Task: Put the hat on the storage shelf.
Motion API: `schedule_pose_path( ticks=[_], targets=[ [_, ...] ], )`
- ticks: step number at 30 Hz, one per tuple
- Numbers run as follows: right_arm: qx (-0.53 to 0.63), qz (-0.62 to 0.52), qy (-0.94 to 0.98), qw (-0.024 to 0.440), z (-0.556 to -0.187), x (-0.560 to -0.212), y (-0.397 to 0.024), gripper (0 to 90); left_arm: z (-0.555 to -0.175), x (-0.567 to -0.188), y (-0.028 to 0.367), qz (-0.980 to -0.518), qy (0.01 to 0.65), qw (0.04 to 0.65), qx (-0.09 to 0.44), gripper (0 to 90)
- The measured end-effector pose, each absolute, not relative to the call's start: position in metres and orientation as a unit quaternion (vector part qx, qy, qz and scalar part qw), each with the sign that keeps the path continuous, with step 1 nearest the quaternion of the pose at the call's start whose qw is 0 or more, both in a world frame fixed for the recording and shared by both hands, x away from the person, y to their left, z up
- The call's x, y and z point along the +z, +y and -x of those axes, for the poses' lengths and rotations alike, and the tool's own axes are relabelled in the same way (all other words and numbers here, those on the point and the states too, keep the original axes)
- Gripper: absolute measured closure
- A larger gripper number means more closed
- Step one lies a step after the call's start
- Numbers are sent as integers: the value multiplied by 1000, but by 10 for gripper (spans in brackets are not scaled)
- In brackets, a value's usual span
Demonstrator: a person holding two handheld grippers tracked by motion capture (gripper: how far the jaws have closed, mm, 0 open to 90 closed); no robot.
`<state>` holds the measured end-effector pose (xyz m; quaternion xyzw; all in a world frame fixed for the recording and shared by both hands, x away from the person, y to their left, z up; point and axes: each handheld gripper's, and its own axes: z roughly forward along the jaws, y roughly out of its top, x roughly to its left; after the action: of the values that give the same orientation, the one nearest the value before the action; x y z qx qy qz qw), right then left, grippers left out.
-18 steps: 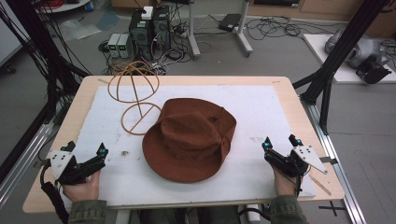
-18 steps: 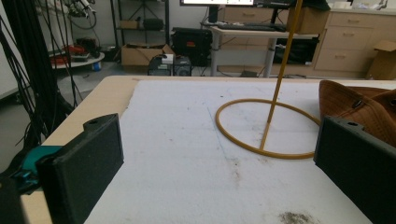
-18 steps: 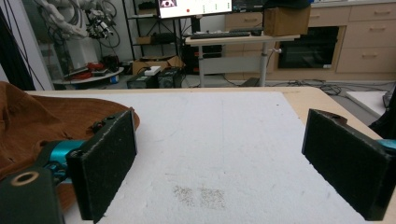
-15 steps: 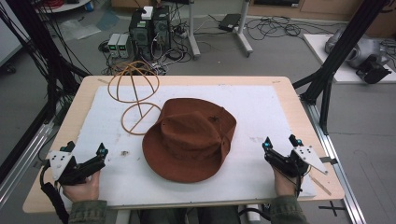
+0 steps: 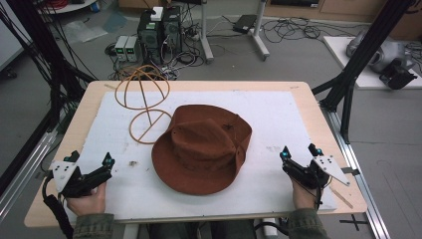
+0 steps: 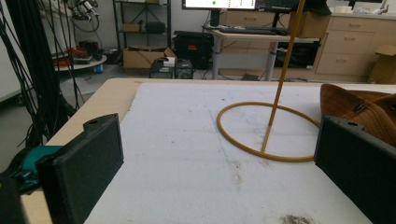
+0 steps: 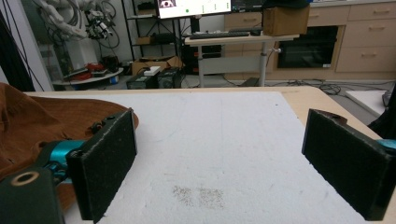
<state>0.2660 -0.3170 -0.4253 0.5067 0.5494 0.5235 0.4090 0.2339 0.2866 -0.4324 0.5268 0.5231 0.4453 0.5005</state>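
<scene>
Both sets of fingers stand wide apart and empty: the left gripper (image 5: 89, 169) near the tabletop's near-left corner, the right gripper (image 5: 298, 158) near its near-right corner. Between them, mid-tabletop on the white foam mat (image 5: 278, 119), lies the floppy brown felt hat (image 5: 204, 147), beside the tan wire hat stand (image 5: 144, 99). Best pinch the soft brim from opposite sides, low and level, so the crown does not fold.

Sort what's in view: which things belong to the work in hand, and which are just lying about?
In the job: brown hat; wire hat stand; left tool and right tool, both open and empty.

Lying about: white mat as work surface; computer boxes and cables on the floor.
</scene>
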Motion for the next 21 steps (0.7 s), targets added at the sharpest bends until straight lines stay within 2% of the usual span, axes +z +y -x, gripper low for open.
schedule_pose_path(
  ticks=[9, 13, 21],
  targets=[
    [541, -489, 552, 404, -269, -417, -311, 94, -235, -433, 287, -525, 526, 506, 439, 18],
    [555, -467, 574, 382, -274, -409, -300, 94, -234, -433, 287, -523, 527, 507, 437, 18],
    [571, -424, 595, 374, -277, -396, -275, 94, -233, -434, 289, -524, 528, 507, 436, 18]
  ],
)
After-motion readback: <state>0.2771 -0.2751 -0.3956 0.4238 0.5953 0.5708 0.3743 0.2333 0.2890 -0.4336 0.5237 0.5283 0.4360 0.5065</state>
